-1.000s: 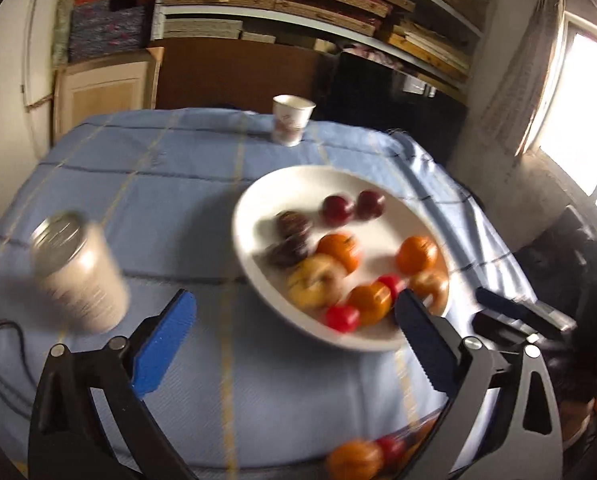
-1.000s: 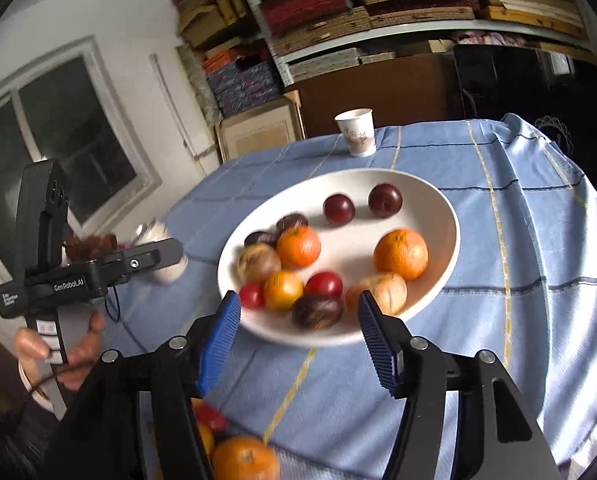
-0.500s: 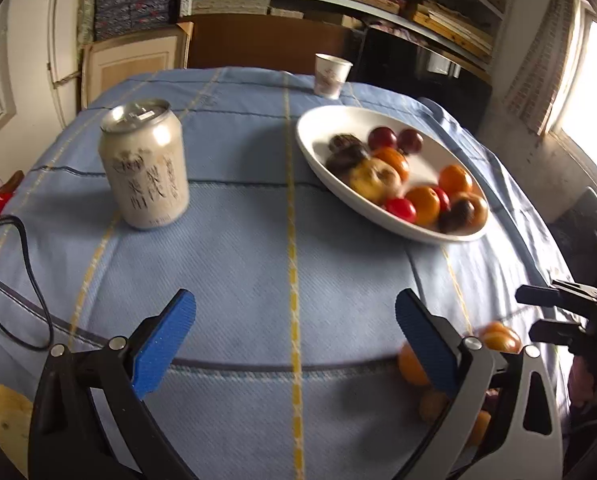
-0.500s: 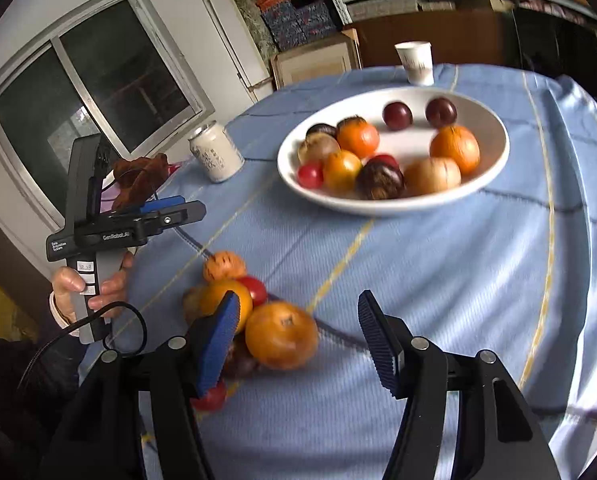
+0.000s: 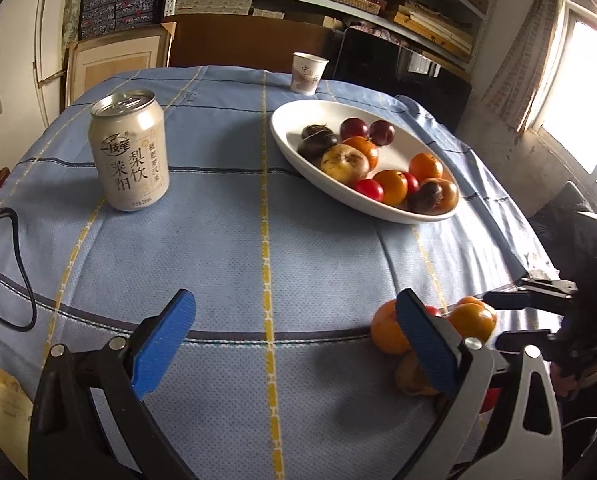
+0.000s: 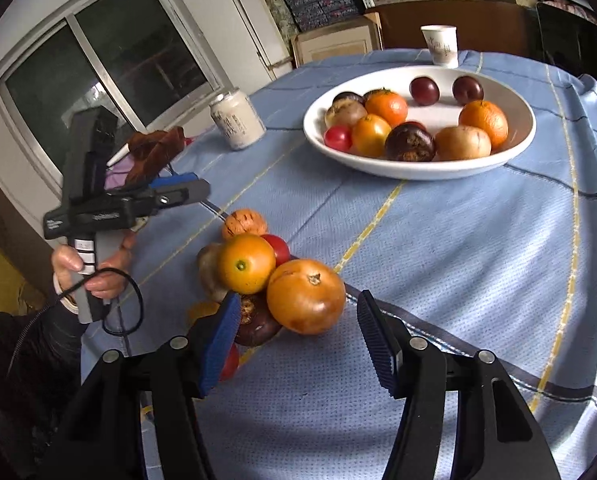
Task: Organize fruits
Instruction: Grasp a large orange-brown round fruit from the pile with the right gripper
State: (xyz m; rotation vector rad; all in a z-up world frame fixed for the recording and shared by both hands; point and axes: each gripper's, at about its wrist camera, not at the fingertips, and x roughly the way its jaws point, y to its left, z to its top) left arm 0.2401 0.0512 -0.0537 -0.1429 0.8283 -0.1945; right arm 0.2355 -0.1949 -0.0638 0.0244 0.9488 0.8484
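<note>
A white oval plate (image 5: 290, 140) (image 6: 514, 152) holds several fruits: oranges, plums, cherry tomatoes, dark passion fruits and a pale pear. A loose pile of fruit lies at the table's near edge (image 5: 386, 330). In the right wrist view its front piece is a large orange persimmon (image 6: 305, 295), with an orange (image 6: 245, 262) and a red tomato (image 6: 277, 249) behind. My right gripper (image 6: 298, 342) is open and empty, with the persimmon just ahead between its jaws. My left gripper (image 5: 294, 344) is open and empty above bare cloth, left of the pile.
A drink can (image 5: 128, 151) (image 6: 236, 120) stands on the blue tablecloth, left of the plate. A paper cup (image 5: 307, 73) (image 6: 440, 46) stands at the far edge. A black cable (image 5: 14, 272) lies at the left. Shelves and windows surround the table.
Both grippers have pulled back from the plate toward the near table edge. The right gripper has closed in on the fruit pile. Both stay open.
</note>
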